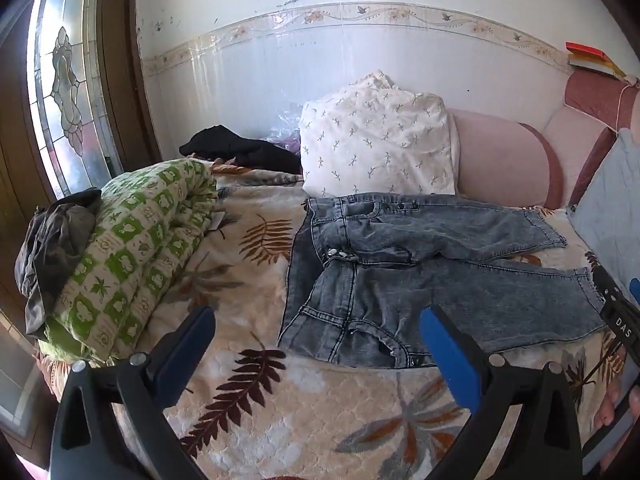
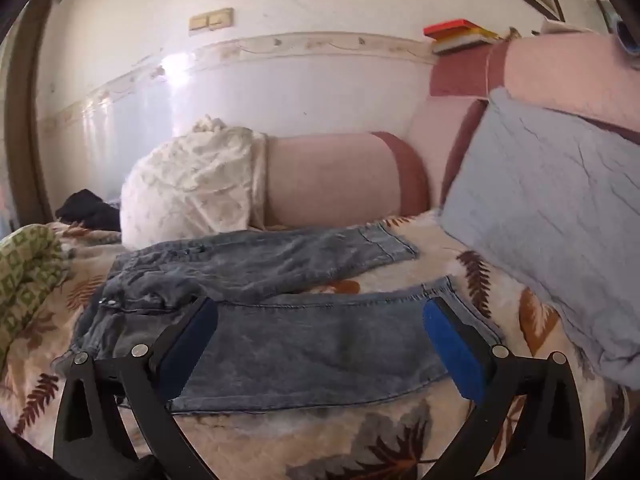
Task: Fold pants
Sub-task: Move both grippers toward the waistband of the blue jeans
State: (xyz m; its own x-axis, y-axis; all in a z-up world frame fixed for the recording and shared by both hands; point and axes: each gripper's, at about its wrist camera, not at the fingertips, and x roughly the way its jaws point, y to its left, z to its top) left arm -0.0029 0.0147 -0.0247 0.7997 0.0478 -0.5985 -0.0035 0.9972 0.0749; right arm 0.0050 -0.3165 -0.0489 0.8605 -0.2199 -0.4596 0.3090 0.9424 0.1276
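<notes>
Grey-blue washed jeans (image 1: 400, 240) lie spread flat on a leaf-print bedspread (image 1: 320, 420), waistband to the left, both legs running right and slightly apart. My left gripper (image 1: 316, 314) hovers open just in front of the waist and hip end, nothing between its blue pads. In the right wrist view the jeans (image 2: 320, 344) fill the middle. My right gripper (image 2: 320, 306) is open above the near leg, its fingers spanning from the crotch to the hem, holding nothing. Part of the right gripper's body (image 1: 618, 316) and a hand (image 1: 612, 408) show at the left view's right edge.
A rolled green-patterned quilt (image 1: 132, 248) with dark grey clothes (image 1: 56, 240) on it lies left of the jeans. Behind them stand a white floral pillow (image 1: 376, 148), a black garment (image 1: 240, 152) and a pink headboard (image 2: 332, 176). A grey-blue pillow (image 2: 552, 220) leans at the right.
</notes>
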